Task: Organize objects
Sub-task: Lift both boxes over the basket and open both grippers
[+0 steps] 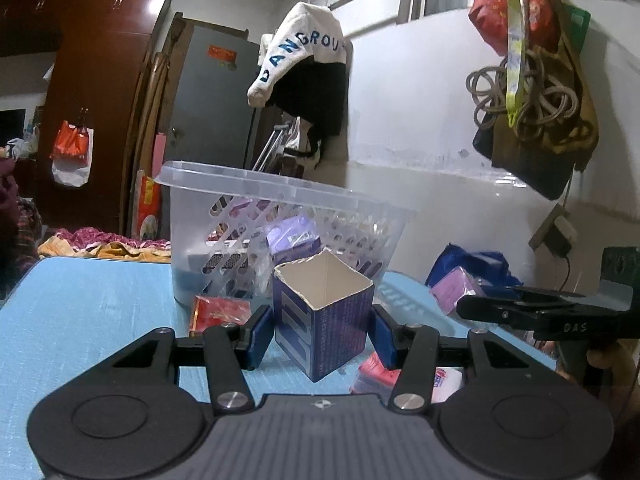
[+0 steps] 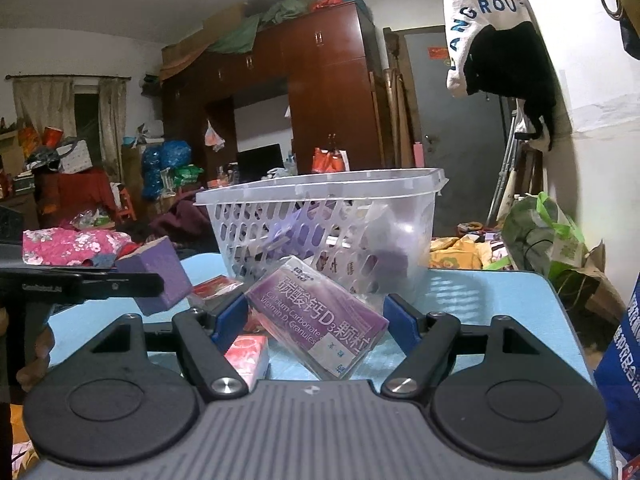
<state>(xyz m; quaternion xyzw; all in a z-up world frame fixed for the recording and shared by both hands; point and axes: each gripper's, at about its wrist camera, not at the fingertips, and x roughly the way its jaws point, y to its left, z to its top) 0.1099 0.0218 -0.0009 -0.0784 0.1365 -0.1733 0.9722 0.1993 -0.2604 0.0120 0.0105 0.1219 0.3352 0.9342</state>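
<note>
Left gripper [image 1: 322, 334] grips open-topped blue carton [image 1: 324, 320], frame center, w/ clear basket [image 1: 280, 216] behind. Right gripper [image 2: 316, 322] grips tilted purple box [image 2: 320, 324], center, above blue table [image 2: 500, 300].

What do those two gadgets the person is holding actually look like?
Both look alike: a grey ribbed body with two round black discs, black hinged arms joined by silver rivets, and two blue fingertip pads. That goes for the left gripper and the right gripper. Seen from the side, each has a black handle with small pale lettering. No sleeve or cable on them is visible.
</note>
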